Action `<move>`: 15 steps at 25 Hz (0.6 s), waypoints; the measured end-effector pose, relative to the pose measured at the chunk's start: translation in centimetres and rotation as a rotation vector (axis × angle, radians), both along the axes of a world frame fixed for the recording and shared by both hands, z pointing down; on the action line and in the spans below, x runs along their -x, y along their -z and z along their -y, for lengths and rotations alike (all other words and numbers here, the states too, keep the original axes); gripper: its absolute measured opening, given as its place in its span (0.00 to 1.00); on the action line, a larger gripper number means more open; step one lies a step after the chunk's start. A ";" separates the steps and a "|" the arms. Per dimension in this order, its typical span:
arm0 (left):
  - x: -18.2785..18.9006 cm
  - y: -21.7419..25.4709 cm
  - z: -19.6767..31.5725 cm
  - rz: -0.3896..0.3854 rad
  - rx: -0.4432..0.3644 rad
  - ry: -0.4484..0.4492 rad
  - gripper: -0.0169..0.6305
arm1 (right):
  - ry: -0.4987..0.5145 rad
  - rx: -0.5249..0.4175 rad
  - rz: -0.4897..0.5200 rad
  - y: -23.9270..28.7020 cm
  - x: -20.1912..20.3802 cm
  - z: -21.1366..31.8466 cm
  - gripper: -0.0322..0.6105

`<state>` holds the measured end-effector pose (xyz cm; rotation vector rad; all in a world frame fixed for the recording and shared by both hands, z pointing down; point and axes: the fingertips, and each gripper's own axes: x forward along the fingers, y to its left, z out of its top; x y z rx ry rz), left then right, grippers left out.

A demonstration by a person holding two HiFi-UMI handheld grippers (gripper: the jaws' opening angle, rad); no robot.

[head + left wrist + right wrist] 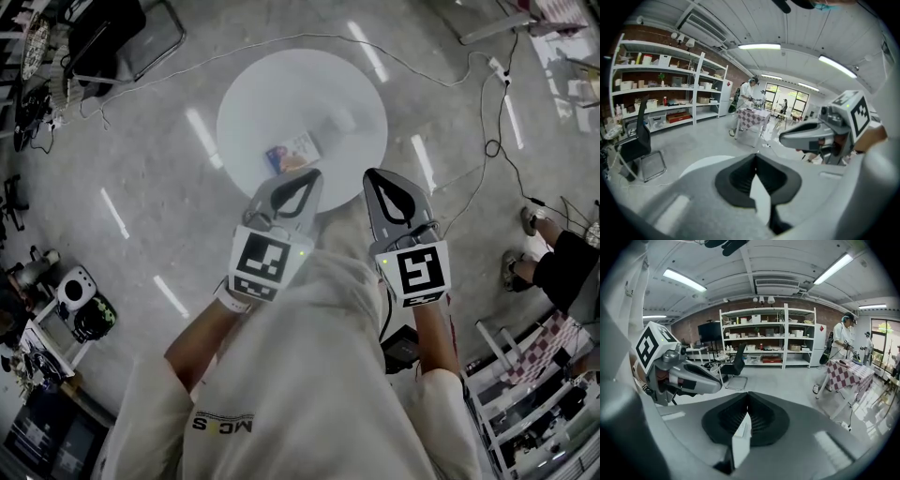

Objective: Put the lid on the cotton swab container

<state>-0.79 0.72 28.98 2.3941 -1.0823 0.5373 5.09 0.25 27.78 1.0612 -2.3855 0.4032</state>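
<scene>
In the head view a round white table (253,103) holds the cotton swab container (292,154), a small box with a blue and orange label, near the table's near edge. A faint pale thing (341,119) lies further back on the table; I cannot tell if it is the lid. My left gripper (308,176) hovers just short of the container, shut and empty. My right gripper (374,176) is level with it over the table's near right edge, also shut and empty. Each gripper view looks out into the room across the shut jaws, at the right gripper (820,133) and the left gripper (679,376).
Cables (487,112) run over the grey floor behind and right of the table. Another person's feet (523,246) are at the right. A black chair (122,37) stands at the far left, a checkered table (544,342) at the near right. Shelves (768,336) line the brick wall.
</scene>
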 end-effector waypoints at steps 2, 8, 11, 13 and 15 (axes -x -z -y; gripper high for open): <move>0.0 -0.9 0.7 0.006 0.020 0.008 0.03 | 0.003 0.008 -0.023 -1.1 -0.2 0.9 0.05; -0.4 -4.0 2.4 0.015 0.058 0.014 0.03 | 0.011 0.024 -0.046 -5.2 -0.4 3.1 0.05; -1.0 -5.3 3.1 0.013 0.070 0.017 0.03 | 0.022 0.022 -0.061 -7.1 -0.9 4.0 0.05; -1.0 -6.4 3.4 0.016 0.081 0.019 0.03 | 0.029 0.031 -0.074 -8.6 -0.8 4.5 0.05; -0.7 -7.3 3.8 0.018 0.085 0.017 0.03 | 0.030 0.037 -0.075 -10.0 -0.3 5.2 0.05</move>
